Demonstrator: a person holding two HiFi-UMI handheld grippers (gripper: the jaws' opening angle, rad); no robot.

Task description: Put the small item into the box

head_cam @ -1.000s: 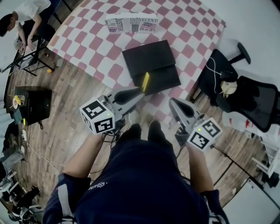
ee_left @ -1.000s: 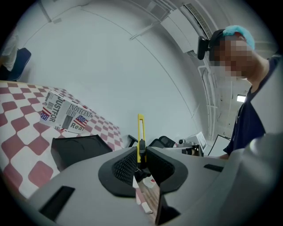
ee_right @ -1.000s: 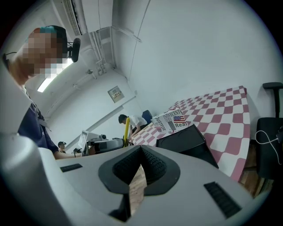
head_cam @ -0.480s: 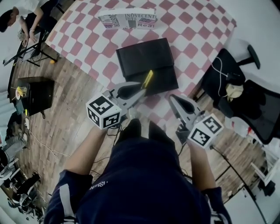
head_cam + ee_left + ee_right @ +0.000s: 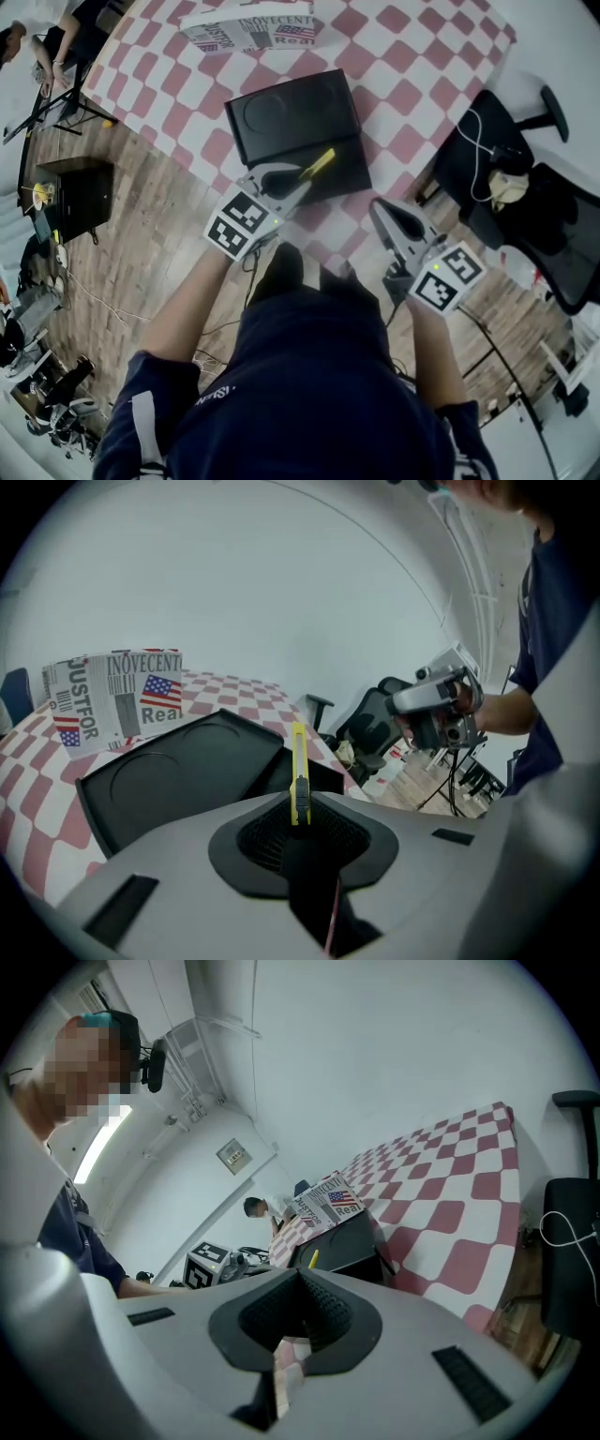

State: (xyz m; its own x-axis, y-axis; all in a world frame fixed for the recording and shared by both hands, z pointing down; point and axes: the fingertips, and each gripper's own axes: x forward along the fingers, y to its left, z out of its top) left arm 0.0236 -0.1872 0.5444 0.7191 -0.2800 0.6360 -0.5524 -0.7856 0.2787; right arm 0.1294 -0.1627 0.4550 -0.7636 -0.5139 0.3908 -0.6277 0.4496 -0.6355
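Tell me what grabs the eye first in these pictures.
A yellow knife stands out, pinched in the left gripper's jaws near the open black box. Beneath lies a red-and-white checked table, with a newsprint-patterned package at its far edge.

Checked surface carrying two boxes
A red-and-white checked cloth covers the surface. A black box lies close to its near edge, and a printed box lies beyond it toward the far side, the two apart.
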